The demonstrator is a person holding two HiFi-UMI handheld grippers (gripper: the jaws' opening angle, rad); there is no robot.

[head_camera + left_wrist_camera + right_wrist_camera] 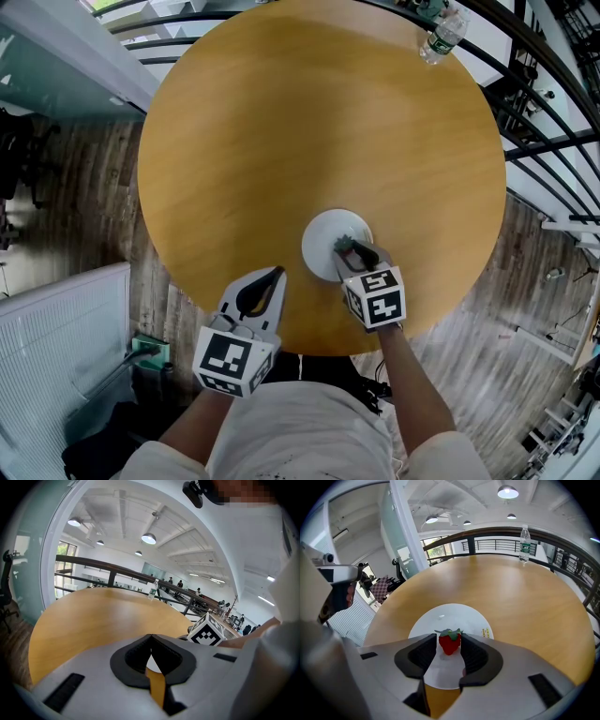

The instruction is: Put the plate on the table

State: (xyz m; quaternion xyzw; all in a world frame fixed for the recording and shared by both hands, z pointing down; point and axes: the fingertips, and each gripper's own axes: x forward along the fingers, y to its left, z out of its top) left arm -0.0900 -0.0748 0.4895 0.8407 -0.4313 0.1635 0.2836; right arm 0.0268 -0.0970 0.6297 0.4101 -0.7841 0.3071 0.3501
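Jaws on my right gripper (449, 639) stand apart around the strawberry (449, 645). My left gripper (151, 638) is clenched and empty. The plate (440, 620) sits by the bench's (511, 602) near edge, so I think it's placed. Next, lift away gently.

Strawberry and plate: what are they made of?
The strawberry may be a plastic or rubber toy: its red skin looks smooth and even, and its green leaves look stiff. The plate is glossy white with a glint of light on it. It could be ceramic or hard plastic; I can't tell which.
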